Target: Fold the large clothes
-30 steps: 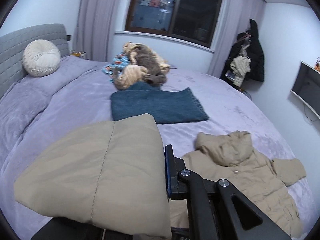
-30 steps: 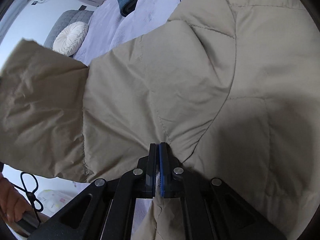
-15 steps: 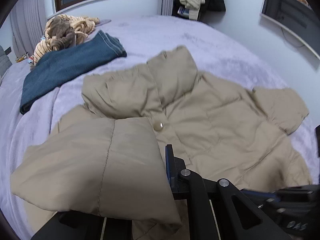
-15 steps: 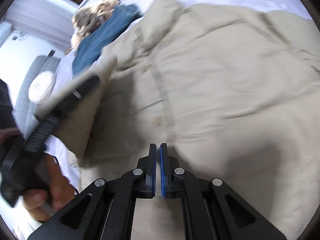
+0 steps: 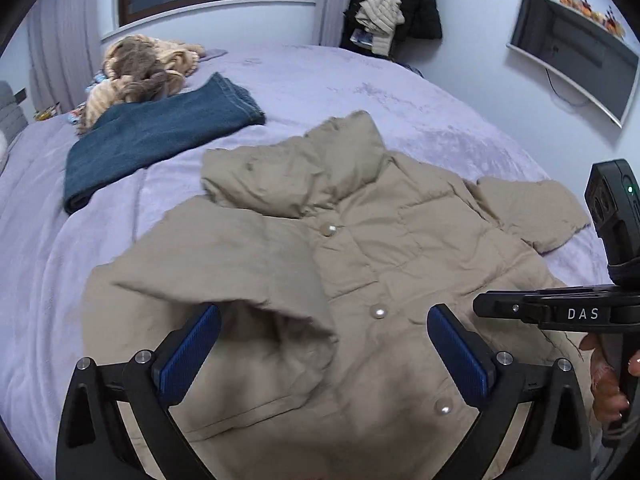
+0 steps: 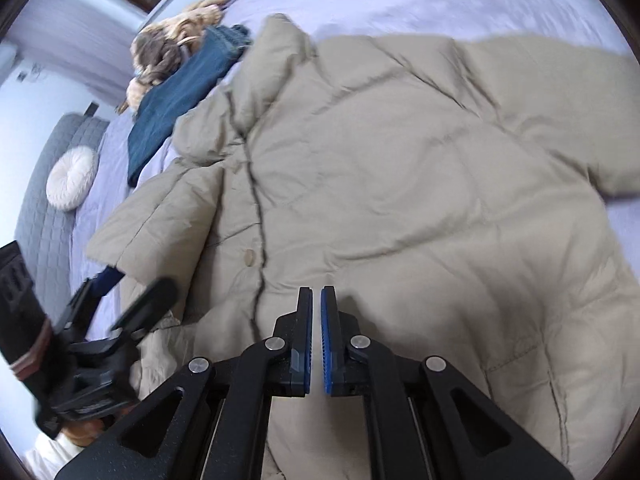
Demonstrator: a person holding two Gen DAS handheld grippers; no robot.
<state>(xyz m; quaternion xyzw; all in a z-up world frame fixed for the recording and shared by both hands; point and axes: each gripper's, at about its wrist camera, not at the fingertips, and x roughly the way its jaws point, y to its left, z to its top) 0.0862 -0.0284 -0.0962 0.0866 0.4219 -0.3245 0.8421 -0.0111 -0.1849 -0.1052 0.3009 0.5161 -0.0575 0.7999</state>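
A beige puffer jacket lies front up on the lilac bed, collar toward the far side. Its left sleeve is folded in over the chest. My left gripper is open and empty, just above the sleeve's cuff. In the right wrist view the jacket fills the frame. My right gripper is shut with a thin gap and holds nothing, over the lower front near the button line. The right sleeve lies spread out to the side.
Folded blue jeans lie beyond the jacket, with a pile of brown and striped clothes behind them. A round white cushion rests against the grey headboard. A wall screen and hanging coats are at the far side.
My left gripper carried the sleeve across onto the jacket's chest and opened, letting it go. My right gripper let go of the jacket fabric and now hovers over the front.
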